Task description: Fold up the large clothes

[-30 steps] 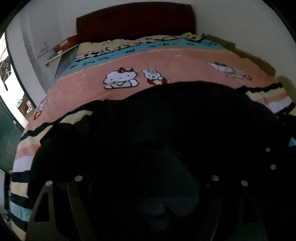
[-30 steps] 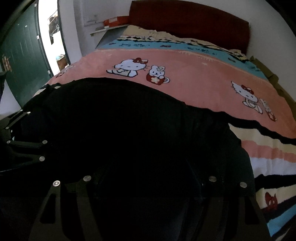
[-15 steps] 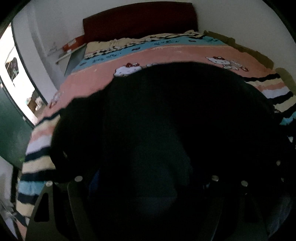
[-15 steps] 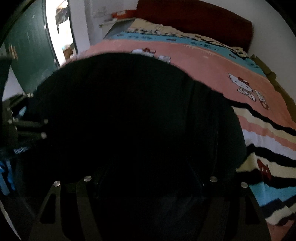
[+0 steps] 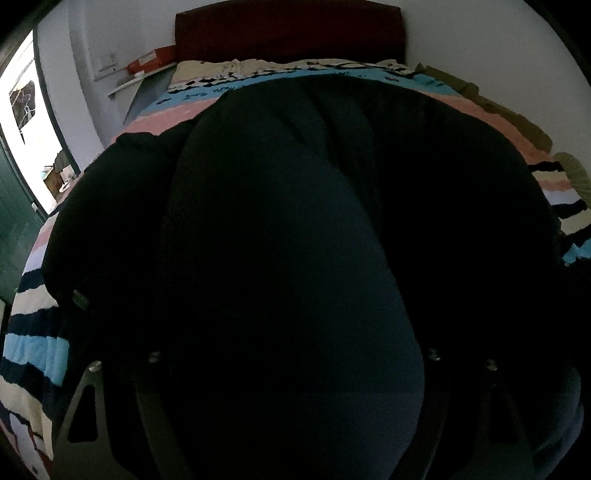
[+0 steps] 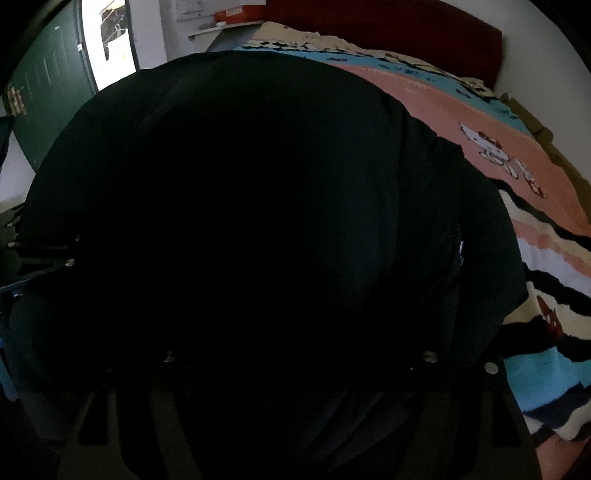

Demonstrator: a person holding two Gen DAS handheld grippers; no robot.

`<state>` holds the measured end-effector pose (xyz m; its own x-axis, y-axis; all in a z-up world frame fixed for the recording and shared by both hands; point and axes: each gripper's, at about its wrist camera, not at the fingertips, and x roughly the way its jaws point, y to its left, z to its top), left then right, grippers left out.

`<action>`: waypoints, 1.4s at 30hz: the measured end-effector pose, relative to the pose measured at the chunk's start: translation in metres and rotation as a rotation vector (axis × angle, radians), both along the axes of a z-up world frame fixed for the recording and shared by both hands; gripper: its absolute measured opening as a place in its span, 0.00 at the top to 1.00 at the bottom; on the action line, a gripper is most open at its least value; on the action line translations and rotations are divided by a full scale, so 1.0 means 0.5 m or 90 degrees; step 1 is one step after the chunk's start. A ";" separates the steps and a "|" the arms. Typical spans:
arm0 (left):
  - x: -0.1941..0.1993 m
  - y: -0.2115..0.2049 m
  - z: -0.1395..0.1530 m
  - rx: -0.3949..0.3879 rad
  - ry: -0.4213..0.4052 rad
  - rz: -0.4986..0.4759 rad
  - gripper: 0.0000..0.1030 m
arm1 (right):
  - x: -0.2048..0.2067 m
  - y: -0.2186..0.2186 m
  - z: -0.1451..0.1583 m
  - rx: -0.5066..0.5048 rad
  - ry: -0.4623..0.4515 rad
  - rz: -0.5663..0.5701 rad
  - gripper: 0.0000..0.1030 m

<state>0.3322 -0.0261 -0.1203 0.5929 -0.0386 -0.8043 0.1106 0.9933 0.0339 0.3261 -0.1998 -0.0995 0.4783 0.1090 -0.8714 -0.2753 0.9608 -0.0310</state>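
Note:
A big black garment [image 5: 295,221] lies on the bed and fills most of the left wrist view. The same black garment [image 6: 258,184] swells up in the right wrist view and covers most of it. My left gripper [image 5: 291,295] points down into the cloth. Its jaws are opening with thick cloth between them, and the fingertips are buried in the dark. My right gripper [image 6: 295,295] stands the same way, jaws opening, cloth between them, tips hidden. The left gripper's body [image 6: 40,254] shows at the left edge of the right wrist view.
The bed's striped and pink cartoon blanket [image 5: 37,343] shows around the garment, with more blanket [image 6: 546,184] to the right. A dark red headboard [image 5: 288,33] stands against the far wall. A shelf with an orange box [image 5: 151,61] and a green door [image 6: 48,85] are on the left.
Both grippers moved toward the headboard and a little down, and the garment's black fold came with them. It now hides the cartoon prints in the middle of the blanket.

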 end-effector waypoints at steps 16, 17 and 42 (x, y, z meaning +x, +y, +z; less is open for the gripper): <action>-0.090 0.005 0.046 0.006 0.007 0.020 0.19 | -0.112 0.008 0.058 0.017 -0.010 -0.010 0.27; -0.088 0.004 0.041 0.007 0.006 0.021 0.19 | -0.111 0.008 0.056 0.016 -0.009 -0.012 0.27; -0.164 0.002 0.075 0.022 -0.003 0.041 0.19 | -0.156 -0.001 0.074 0.017 0.007 -0.050 0.27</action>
<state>0.2504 -0.0252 -0.0830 0.5969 0.0274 -0.8019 0.0467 0.9965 0.0688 0.2481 -0.2005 -0.0625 0.4761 0.0945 -0.8743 -0.1993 0.9799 -0.0026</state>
